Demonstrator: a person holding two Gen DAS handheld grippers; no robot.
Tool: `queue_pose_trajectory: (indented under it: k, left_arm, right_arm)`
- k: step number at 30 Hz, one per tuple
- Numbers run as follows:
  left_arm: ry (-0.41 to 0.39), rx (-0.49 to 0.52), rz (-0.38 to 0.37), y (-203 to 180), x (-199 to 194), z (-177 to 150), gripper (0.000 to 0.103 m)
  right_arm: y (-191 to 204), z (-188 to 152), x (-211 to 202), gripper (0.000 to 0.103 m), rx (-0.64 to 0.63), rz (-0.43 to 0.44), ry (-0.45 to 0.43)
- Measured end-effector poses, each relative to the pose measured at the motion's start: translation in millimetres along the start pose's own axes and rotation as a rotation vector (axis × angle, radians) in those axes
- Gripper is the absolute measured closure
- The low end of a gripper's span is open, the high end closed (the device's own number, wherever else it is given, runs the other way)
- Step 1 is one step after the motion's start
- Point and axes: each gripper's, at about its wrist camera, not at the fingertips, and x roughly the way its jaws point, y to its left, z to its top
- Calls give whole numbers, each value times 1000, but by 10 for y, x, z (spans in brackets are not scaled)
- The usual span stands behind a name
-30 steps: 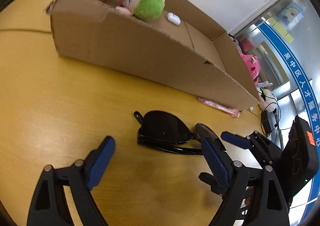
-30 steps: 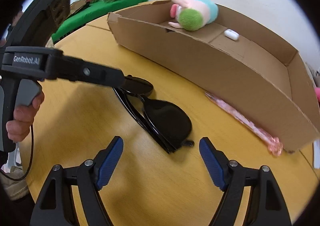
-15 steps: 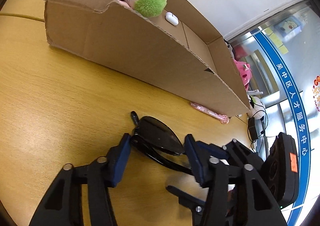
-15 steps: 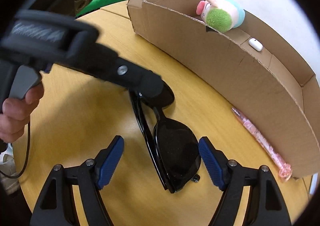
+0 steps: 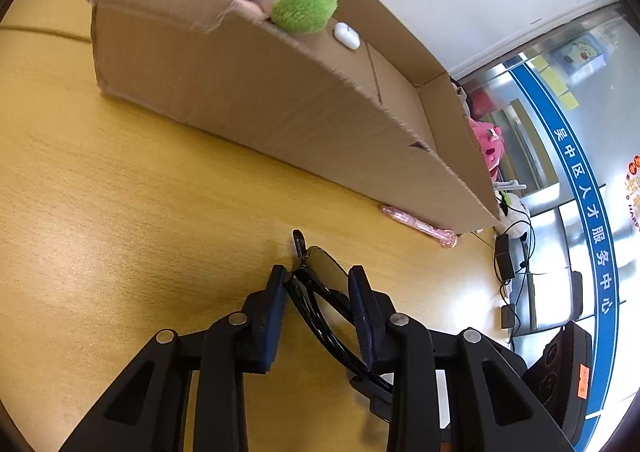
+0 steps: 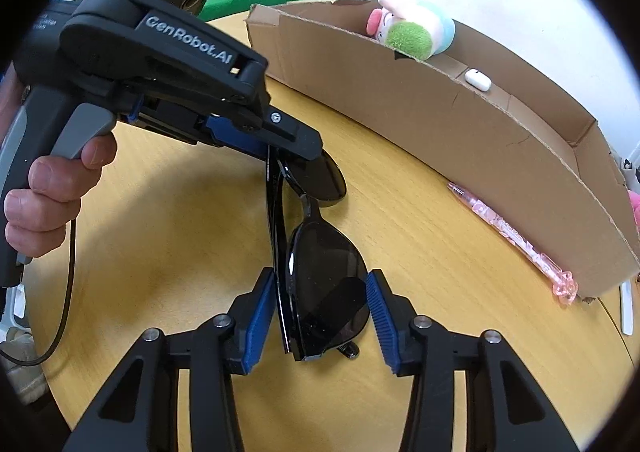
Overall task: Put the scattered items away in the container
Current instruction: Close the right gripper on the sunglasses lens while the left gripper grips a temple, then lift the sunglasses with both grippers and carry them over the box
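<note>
Closed in on the sunglasses (image 6: 320,272) from both ends since a second ago: left gripper (image 5: 318,288), then wide open and short of the frame, now clamped on one lens end; right gripper (image 6: 320,316), then open and well back, now narrowed around the other lens, left pad touching the folded arms, right pad just beside the lens rim, so not yet clamped. Sunglasses now tilted, with the left-held end apparently raised off the counter (image 6: 180,252) and the right-hand end low over it, contact there not clear. Judged as grasp nearly secured; lift toward the box (image 6: 460,120) next.

Box standing near, beyond the sunglasses, long front wall facing both grippers, top open. Plush pig (image 6: 412,32) and a small white case (image 6: 478,79) already inside at one end; remaining floor of the box bare. Pink pen (image 6: 516,240) lying along the foot of the front wall, outside, not yet tidied. Front wall to be cleared from above. Counter edge curving away close behind the right gripper.
</note>
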Motion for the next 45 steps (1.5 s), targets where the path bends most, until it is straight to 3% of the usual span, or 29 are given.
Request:
queue_pose_trajectory:
  k: [6,12,21,28,36,45]
  left_arm:
    - [-63,83,-8,-341,-326,67,77]
    - [-110,190,-25,-771,-580,292,78]
    - [-138,368,-55,-1621,-711,676,79]
    - [-172,475,-58,-2265,-793,1099,79]
    - [-178,531,-52,-2691,-738,1660,79]
    - [-131,523,-10,-2774,-354,2436,79]
  right_arm:
    - [71,-20,-214,65,7,0,-72]
    - [-1,95,-540,68,44,-20,-201]
    - [-355,284,-966,69,132,-102,-357]
    - [-818,635,-1221,69,222,-137,-438]
    - [-1344,1004,-1430,69,307,-83,-484]
    - [-1846,1488,-1210,69,373,-6,-416]
